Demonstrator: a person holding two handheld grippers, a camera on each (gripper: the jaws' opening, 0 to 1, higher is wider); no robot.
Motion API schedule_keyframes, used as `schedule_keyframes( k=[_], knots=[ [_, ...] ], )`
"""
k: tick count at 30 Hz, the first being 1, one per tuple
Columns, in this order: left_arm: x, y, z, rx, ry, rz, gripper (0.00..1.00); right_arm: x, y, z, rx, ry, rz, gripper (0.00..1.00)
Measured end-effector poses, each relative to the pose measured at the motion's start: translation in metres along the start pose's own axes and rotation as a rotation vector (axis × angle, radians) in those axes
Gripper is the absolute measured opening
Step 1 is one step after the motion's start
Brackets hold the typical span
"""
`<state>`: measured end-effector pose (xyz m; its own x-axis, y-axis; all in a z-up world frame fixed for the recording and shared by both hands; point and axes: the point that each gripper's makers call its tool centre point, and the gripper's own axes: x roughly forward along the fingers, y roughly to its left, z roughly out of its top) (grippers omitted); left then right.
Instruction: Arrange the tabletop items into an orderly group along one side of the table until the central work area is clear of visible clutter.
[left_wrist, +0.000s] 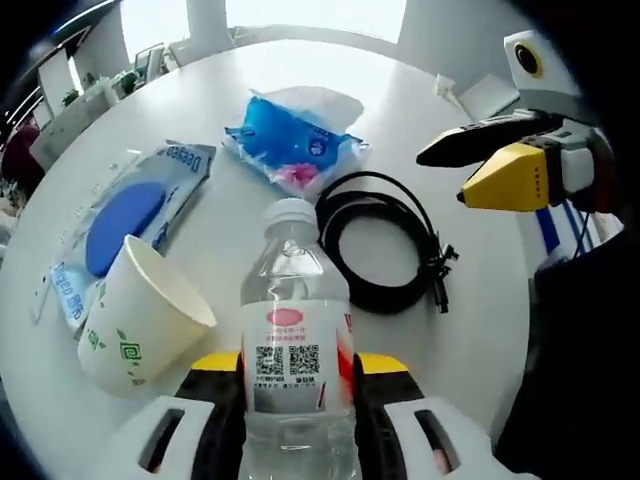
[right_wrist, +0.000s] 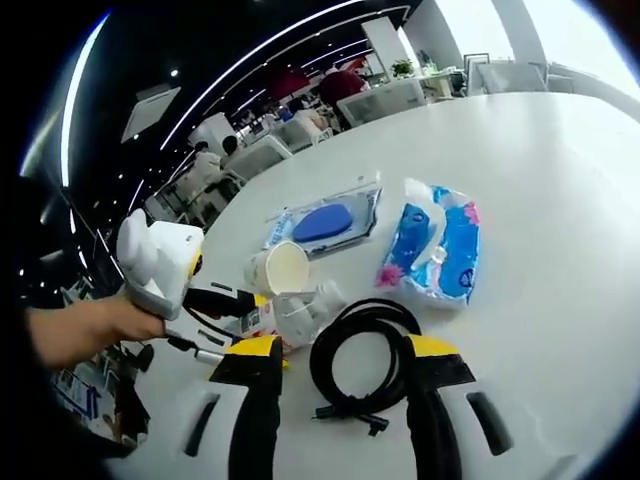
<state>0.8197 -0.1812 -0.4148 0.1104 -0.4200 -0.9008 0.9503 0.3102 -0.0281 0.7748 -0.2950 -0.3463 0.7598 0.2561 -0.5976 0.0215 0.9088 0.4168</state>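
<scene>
- Left gripper view, left of the jaws: white paper cup w/ green print (left_wrist: 140, 318) tipped on its side, mouth up-right, just beside the left jaw's tip; partly over a flat clear pouch w/ a blue oval inside (left_wrist: 125, 215) that runs up and away to the left.
- Between the jaws: clear plastic water bottle w/ white cap and red-white QR label (left_wrist: 296, 340), upright along the view axis; left gripper (left_wrist: 298, 375) has its yellow-tipped jaws pinching the bottle's lower body, one each side.
- Straight ahead beyond the cap: blue-and-white soft pack of wipes w/ pink print (left_wrist: 292, 140) on the white round table (left_wrist: 230, 90).
- Right of the bottle, just ahead of the right jaw: coiled black cable (left_wrist: 385, 245), flat on the table, ends bundled at its right.
- Far right, above the table: the right gripper (left_wrist: 462, 170), black and yellow jaws pointing left, apart.
- Right gripper view, left: a hand (right_wrist: 95, 325) holds the left gripper, bottle lying in its jaws; paper cup just behind it.
- Centre: right gripper (right_wrist: 340, 365) jaws spread wide, straddling the black cable; can't tell if tips touch it.
- Ahead, beyond the jaws: blue-oval pouch left, wipes pack right.
</scene>
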Motion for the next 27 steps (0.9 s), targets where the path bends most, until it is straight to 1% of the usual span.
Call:
schedule_keyframes(
  k=[6, 14, 15, 22, 27],
  knots=[
    [-0.0004, 0.0006, 0.0002, -0.011, -0.011, 0.001, 0.37, -0.0005, -0.0013, -0.0005, -0.002, 0.001, -0.004, 0.44],
    [-0.0017, 0.0007, 0.0014, 0.017, -0.032, 0.015, 0.36, 0.0, -0.003, 0.0, -0.005, -0.002, -0.006, 0.43],
    [-0.0018, 0.0, 0.0009, 0.018, -0.029, 0.009, 0.35, 0.0, -0.0034, 0.0001, -0.005, -0.004, -0.006, 0.43],
    [-0.0048, -0.0007, -0.0006, 0.028, -0.041, 0.016, 0.35, -0.0016, -0.0054, 0.0004, -0.003, -0.008, -0.009, 0.43],
    [-0.0087, -0.002, 0.0019, 0.033, -0.057, 0.019, 0.35, -0.0013, -0.004, 0.0011, -0.002, -0.012, -0.007, 0.43]
  ],
)
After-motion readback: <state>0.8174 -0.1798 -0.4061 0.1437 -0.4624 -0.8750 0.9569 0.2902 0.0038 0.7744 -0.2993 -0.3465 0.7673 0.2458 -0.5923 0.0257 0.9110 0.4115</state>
